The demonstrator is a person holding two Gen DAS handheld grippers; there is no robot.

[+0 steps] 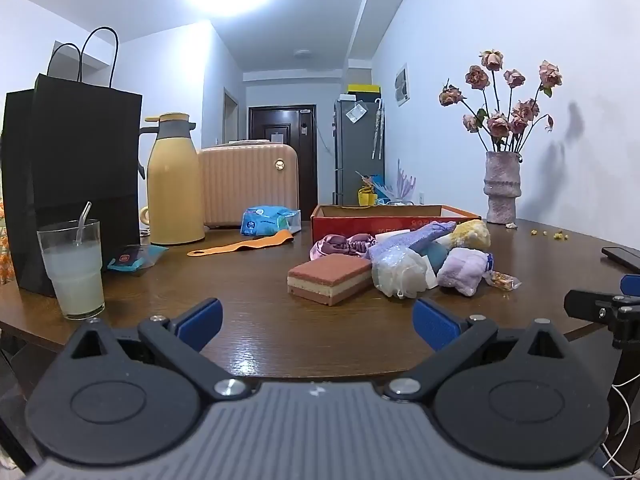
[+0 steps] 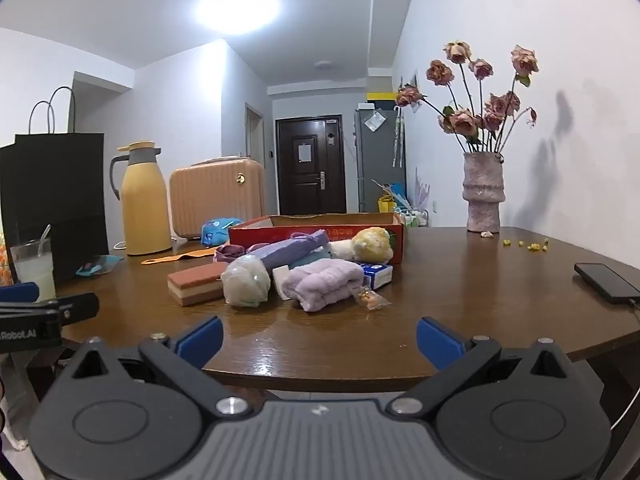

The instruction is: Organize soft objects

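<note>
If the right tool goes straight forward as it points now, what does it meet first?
Probably the folded lilac towel at the front of the soft pile; the right tool is open, with bare table before it. Depth is unclear.

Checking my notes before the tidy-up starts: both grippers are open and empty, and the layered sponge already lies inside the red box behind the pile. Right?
Not quite. The layered sponge lies on the table, in front of the red box, as the left wrist view shows. The left gripper and right gripper are indeed open and empty.
</note>
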